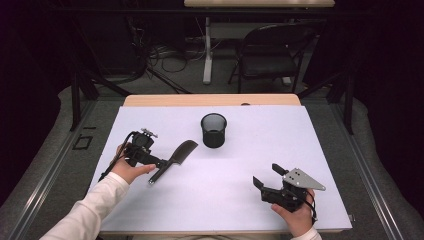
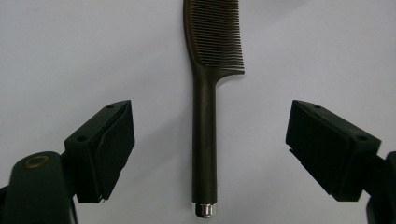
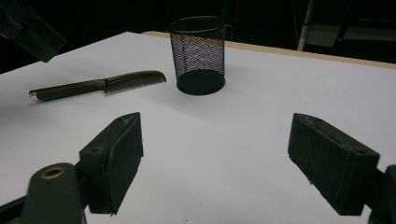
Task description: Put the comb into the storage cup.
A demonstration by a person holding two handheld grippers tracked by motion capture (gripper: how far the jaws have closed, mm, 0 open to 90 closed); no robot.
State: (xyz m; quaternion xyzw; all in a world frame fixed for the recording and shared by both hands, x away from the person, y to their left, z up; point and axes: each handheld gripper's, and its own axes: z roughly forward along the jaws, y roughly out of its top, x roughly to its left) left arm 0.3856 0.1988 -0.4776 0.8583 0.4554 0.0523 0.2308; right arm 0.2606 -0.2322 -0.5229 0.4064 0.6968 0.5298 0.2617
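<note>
R gripper point(image 1: 267, 176) sits nearest, low on the white sheet point(image 1: 240, 195), jaws wide apart, nothing btwn them, well apart from everything else. Idle, fine to leave parked.

L gripper point(image 1: 161, 163) is over the comb point(image 1: 175, 158), which lies flat on the sheet left of centre, teeth end pointing toward the mesh cup point(image 1: 213, 130). In the left gripper view the jaws are spread wide w/ the comb handle point(image 2: 204, 154) centred btwn them, pads clear on both sides, so not gripped yet.

Step looks like the pick. To do it well: keep handle centred, drop till pads flank the round shaft, close mid-handle not on the metal cap point(image 2: 205, 210) or teeth. Thin and flat, so go low or pads may slip over it.

Cup stands upright just beyond the comb, apart from it, prob the target.
</note>
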